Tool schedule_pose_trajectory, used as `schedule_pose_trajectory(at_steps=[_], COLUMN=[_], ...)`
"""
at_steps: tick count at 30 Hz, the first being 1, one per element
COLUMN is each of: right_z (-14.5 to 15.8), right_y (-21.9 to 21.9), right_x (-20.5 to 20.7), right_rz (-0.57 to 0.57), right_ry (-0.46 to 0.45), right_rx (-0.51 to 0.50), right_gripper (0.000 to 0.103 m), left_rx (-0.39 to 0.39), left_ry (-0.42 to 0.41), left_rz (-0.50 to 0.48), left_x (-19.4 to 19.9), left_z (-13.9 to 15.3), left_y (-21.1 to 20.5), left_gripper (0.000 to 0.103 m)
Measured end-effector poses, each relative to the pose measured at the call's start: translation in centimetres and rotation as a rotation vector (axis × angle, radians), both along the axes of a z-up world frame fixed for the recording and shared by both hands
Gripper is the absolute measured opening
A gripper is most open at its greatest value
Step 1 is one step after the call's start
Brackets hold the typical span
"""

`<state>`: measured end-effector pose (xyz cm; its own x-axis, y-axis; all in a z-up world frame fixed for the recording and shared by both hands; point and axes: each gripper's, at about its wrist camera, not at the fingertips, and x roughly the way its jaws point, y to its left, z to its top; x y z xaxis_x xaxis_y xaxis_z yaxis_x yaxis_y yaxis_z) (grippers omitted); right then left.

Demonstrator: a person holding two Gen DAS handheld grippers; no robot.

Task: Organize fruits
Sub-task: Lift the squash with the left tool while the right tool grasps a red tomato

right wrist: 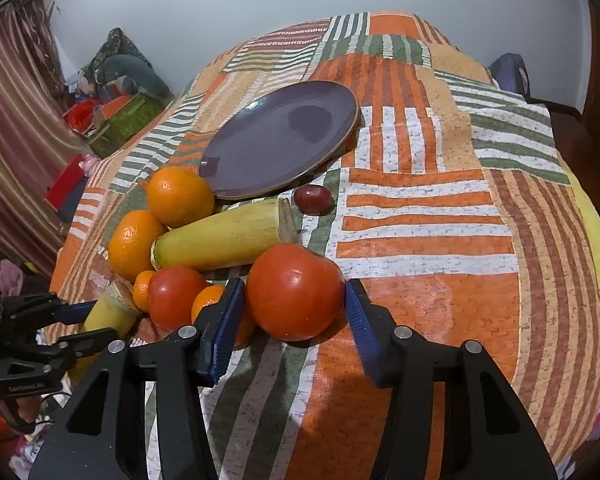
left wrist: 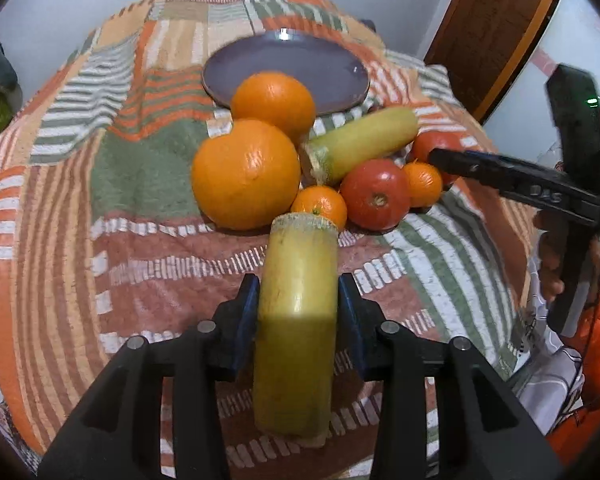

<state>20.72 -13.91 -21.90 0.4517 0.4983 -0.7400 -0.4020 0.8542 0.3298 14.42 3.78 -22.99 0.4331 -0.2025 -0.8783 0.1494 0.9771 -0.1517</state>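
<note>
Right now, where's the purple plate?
The purple plate sits empty on the patchwork cloth at the far side of the fruit pile, its near rim just behind an orange; in the left wrist view it's top centre.

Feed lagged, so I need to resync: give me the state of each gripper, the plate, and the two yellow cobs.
left gripper: shut on near cob
near cob: held
right gripper: open, straddling big tomato
big tomato: on cloth, not clamped
plate: empty
far cob: lying among oranges
</note>
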Motion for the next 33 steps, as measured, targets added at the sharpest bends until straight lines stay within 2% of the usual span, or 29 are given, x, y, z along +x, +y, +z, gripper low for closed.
schedule_pose_trajectory(at_steps=[3, 8, 18, 33], right_z=[0.0, 0.2, 1.4, 5.7], right_y=[-0.1, -0.1, -1.2, -1.1], right_x=[-0.1, -0.2, -0.4, 0.6], right_rz=[-0.001, -0.005, -0.048, -0.049], right_ry=[0.001, -0.007, -0.045, -0.166], right_rx=[0.004, -0.007, -0.016, -0.015], right_gripper=[0.047, 0.047, 0.047, 0.047], left_rx=[0.014, 0.038, 0.024, -0.009], left_ry=[0.001, -0.019, -0.171, -0.335], left_rz=[0.004, 0.006, 0.027, 0.034], left_x=[0.5, 0.1, -0.8, 2.5], left_z=[-0.7, 0.1, 5.7, 11.7], left_y=[-0.2, -0.3, 0.4, 0.5], left_gripper=[0.040, 0.039, 0.038, 0.037])
